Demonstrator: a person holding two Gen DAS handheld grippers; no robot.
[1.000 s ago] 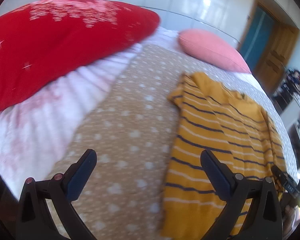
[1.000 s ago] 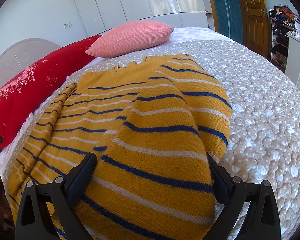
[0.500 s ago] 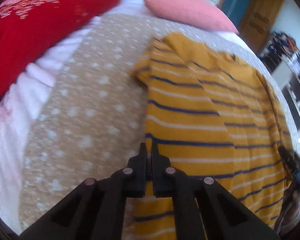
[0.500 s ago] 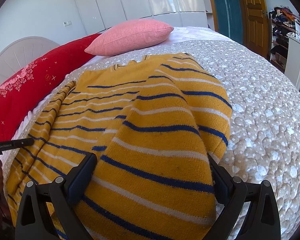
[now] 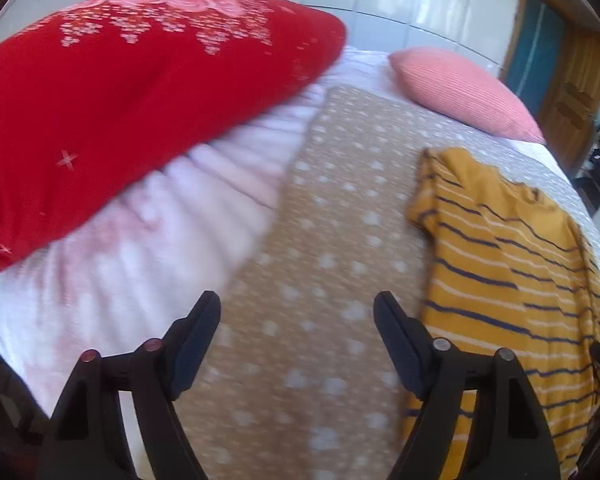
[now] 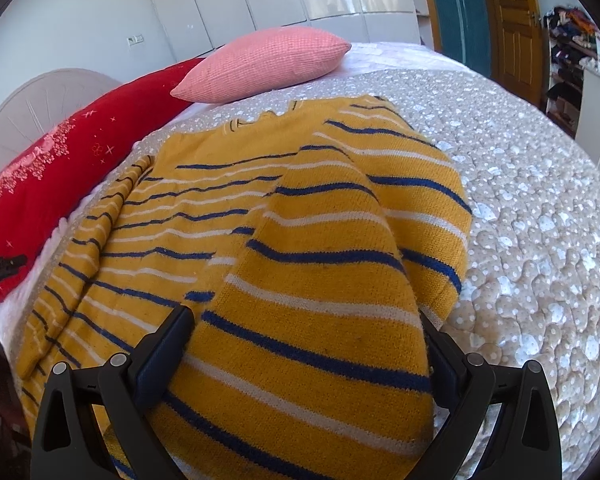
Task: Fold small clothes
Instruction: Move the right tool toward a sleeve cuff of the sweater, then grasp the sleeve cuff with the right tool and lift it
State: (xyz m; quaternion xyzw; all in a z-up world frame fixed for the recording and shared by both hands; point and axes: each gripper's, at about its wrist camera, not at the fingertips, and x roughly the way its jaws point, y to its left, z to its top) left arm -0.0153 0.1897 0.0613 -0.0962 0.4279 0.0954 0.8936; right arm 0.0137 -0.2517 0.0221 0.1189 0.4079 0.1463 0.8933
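A mustard-yellow sweater with navy and white stripes (image 6: 300,240) lies flat on the bed, its right sleeve folded over the body. In the left wrist view the sweater (image 5: 512,280) lies at the right. My left gripper (image 5: 298,320) is open and empty, over the bedspread to the left of the sweater. My right gripper (image 6: 304,332) is open, its jaws either side of the folded sleeve's cuff end, which lies between them and hides the fingertips in part.
The bed has a beige dotted quilt (image 6: 540,220). A red pillow (image 5: 120,100) and a pink pillow (image 6: 264,60) lie at the head. White wardrobes and a wooden door (image 6: 512,20) stand behind. A cluttered shelf (image 6: 572,40) is at the right.
My left gripper was open, shut near the sweater's left edge half a second ago, and is open again, swung left off the sweater. The right gripper has not moved.
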